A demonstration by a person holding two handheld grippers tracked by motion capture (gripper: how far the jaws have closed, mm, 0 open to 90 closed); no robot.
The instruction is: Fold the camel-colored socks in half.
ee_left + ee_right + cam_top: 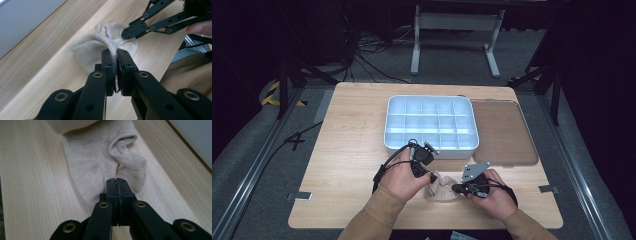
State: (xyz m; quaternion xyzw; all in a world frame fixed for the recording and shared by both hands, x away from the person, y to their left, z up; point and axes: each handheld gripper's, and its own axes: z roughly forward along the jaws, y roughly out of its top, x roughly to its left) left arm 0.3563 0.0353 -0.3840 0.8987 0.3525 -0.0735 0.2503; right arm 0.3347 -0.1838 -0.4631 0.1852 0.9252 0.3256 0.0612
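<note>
**Pinching the sock from both ends**

Holding a small beige knitted sock at the near edge of the light wooden table, you have both tools clamped on it. Your left gripper has its jaws pressed together on a bunched fold of the fabric. Your right gripper is likewise closed, nipping the sock's edge. Just beyond your hands sits the white plastic compartment tray, with a brown translucent lid to its right.
</note>
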